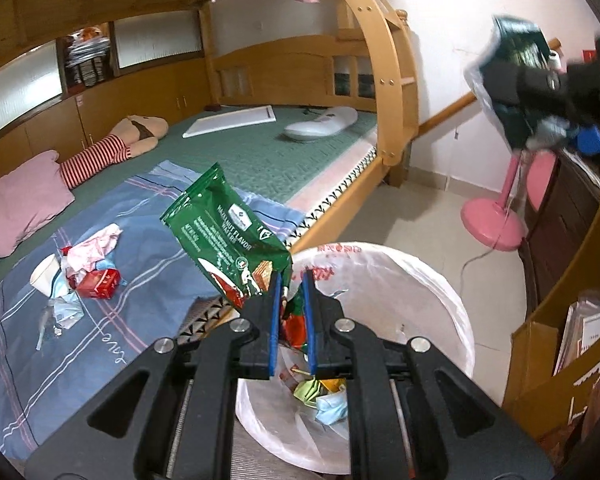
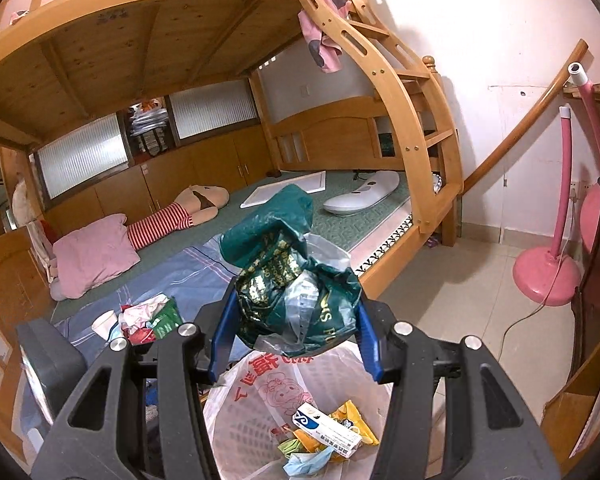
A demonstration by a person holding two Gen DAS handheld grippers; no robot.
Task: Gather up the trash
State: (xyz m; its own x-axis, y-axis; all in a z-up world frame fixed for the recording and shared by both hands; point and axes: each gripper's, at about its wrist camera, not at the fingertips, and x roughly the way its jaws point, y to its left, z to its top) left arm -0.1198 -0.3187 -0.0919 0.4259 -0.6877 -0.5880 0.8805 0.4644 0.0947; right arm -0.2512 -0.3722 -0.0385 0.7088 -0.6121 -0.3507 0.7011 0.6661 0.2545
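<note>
My left gripper (image 1: 291,280) is shut on a green hazelnut wafer wrapper (image 1: 224,236), held over the rim of the white-lined trash bin (image 1: 432,280). My right gripper (image 2: 292,320) is shut on a crumpled dark green and clear plastic bag (image 2: 288,280), held above the same bin (image 2: 244,404); it also shows blurred at the upper right of the left wrist view (image 1: 540,92). The bin holds several scraps, among them a face mask (image 2: 304,462) and a white box (image 2: 326,428). A pile of trash (image 1: 80,276) with a paper cup and a red box lies on the blue quilt; it also shows in the right wrist view (image 2: 140,320).
A wooden bunk bed with a curved ladder (image 1: 384,80) stands behind. A pink pillow (image 1: 24,204), a striped doll (image 1: 116,148) and a white board (image 1: 232,120) lie on the mattress. A pink fan base (image 1: 492,220) and cardboard box (image 1: 560,344) stand on the floor to the right.
</note>
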